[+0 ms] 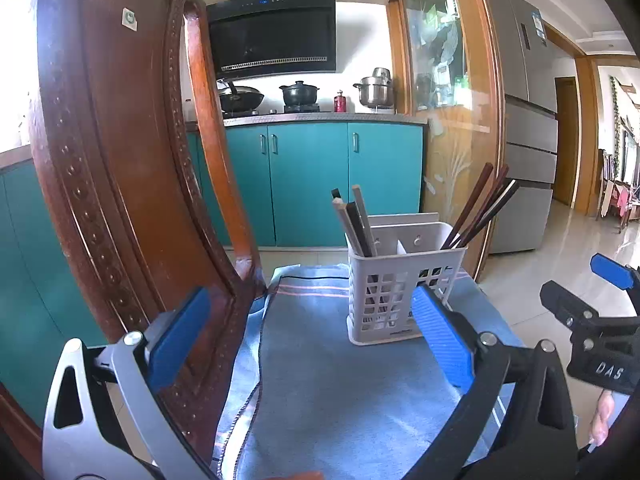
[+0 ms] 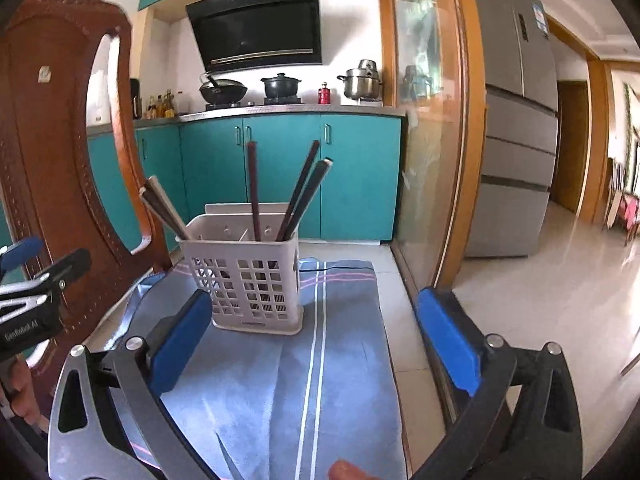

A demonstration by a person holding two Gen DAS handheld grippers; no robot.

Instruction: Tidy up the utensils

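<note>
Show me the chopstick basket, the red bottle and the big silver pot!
chopstick basket (image 2: 248,284), right wrist view, front lattice wall.
red bottle (image 2: 323,94), right wrist view, body.
silver pot (image 2: 362,85), right wrist view, side.

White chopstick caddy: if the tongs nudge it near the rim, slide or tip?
Probably tips: the caddy looks like light perforated plastic, taller than its base, with long chopsticks leaning out above the rim. The blue cloth underneath may bunch rather than let it slide.
</note>
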